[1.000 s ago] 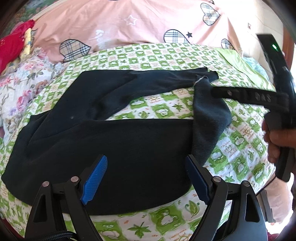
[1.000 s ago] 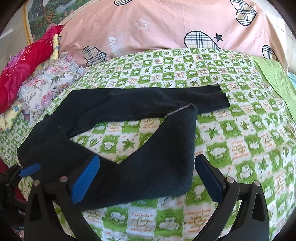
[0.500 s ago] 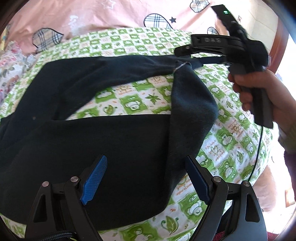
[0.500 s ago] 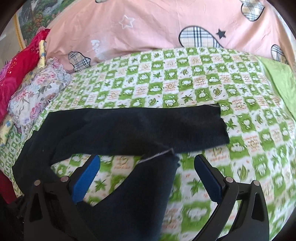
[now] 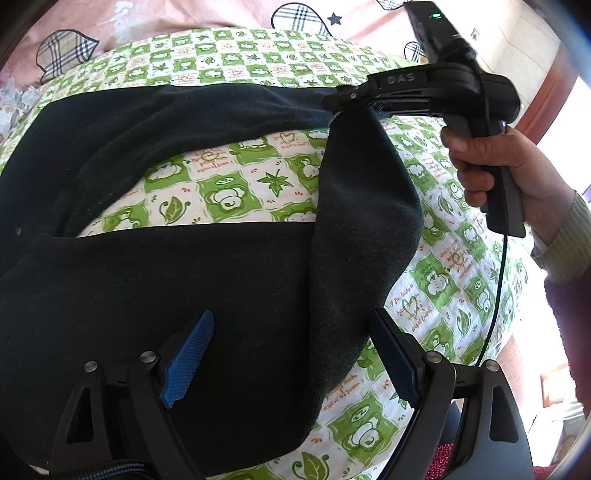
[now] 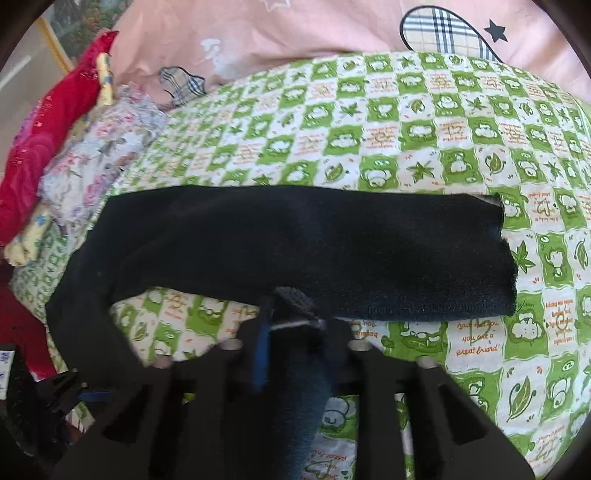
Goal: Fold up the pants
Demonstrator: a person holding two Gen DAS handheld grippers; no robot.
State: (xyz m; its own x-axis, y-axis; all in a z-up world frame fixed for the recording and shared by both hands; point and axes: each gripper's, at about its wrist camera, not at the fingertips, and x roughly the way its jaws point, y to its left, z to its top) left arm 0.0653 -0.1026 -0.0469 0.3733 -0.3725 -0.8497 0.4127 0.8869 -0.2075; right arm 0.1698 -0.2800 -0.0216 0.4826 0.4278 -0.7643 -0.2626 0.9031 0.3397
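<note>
Black pants (image 5: 155, 295) lie on the green checked bedsheet (image 5: 258, 177), legs spread apart. The far leg (image 6: 295, 243) lies flat and straight. The near leg's hem end (image 5: 362, 206) is folded back and lifted. My right gripper (image 6: 295, 325) is shut on that hem corner; it also shows in the left wrist view (image 5: 351, 101), pinching the cloth. My left gripper (image 5: 291, 354) is open, hovering over the near leg with its blue pads (image 5: 188, 354) apart and holding nothing.
A pink quilt with plaid hearts (image 6: 295, 33) lies at the back. Red (image 6: 48, 122) and floral (image 6: 99, 155) folded bedding is piled at the left. The bed's edge drops off at the right (image 5: 517, 332).
My right gripper moved forward to the near leg's hem corner and shut on it, lifting it slightly. My left gripper moved closer over the near leg, still open.
</note>
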